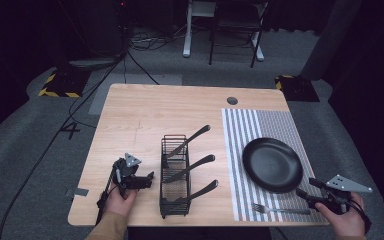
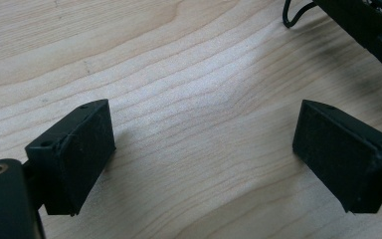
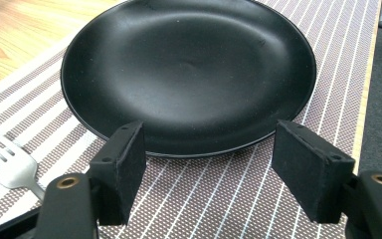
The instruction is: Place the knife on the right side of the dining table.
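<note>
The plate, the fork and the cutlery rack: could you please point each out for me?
plate (image 1: 272, 165), high view, centre of its well.
fork (image 1: 285, 210), high view, middle of its handle.
cutlery rack (image 1: 174, 176), high view, wire side.

The rack (image 1: 174, 176) stands near the middle of the desk (image 1: 140, 115), toward the person's edge, with three utensils (image 1: 190, 168) leaning out of it to its right. Right of the rack lies the mat (image 1: 265, 125), and on the mat sits the plate (image 1: 272, 164). The fork (image 1: 280, 209) lies on the mat in front of the plate (nearer the person than the rack's middle). The left tool (image 1: 147, 178) rests just left of the rack; the right tool (image 1: 304, 194) sits far right of the rack, beside the fork's handle end.
</note>
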A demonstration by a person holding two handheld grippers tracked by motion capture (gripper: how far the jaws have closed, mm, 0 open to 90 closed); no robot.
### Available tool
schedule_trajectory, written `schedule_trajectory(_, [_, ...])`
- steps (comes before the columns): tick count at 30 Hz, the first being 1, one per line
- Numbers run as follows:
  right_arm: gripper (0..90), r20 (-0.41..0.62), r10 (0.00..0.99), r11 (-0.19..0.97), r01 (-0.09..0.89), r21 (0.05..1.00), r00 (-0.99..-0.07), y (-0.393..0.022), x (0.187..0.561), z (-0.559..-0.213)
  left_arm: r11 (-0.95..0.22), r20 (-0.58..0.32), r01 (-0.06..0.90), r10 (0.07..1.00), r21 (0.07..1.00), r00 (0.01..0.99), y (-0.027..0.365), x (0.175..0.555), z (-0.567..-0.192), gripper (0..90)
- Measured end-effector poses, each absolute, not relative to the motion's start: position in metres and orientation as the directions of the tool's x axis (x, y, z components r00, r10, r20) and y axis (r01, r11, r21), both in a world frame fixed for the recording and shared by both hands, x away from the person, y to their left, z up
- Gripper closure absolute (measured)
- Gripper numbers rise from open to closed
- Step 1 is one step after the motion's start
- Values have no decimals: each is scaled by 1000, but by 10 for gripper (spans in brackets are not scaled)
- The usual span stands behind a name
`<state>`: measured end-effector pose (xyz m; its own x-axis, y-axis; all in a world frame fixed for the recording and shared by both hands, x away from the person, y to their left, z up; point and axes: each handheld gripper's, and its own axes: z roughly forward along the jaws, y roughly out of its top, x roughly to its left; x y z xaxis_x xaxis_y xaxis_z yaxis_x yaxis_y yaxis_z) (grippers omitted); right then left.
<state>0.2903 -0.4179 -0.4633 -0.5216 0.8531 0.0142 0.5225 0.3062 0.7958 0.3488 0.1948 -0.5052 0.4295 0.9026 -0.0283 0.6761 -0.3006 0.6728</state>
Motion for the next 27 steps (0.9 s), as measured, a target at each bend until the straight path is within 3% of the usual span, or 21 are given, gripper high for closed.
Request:
schedule_trajectory(14, [302,13,847,319,527,788,-532,-411,290,-444,-305,-25,674,901,673,433,195,349,-505,96])
schedule_trajectory(18, [320,4,824,347,510,787,-566,-405,292,-437,-305,-25,674,901,673,433,195,349,-505,96])
schedule_trajectory(20, [347,-33,787,384,447,808,-616,-399,296,-427,-305,-25,674,901,673,433,195,349,-505,96])
schedule_trajectory(27, [370,-9,745,396,433,810,-667,-386,303,-400,-304,-25,673,901,675,433,195,349,-505,96])
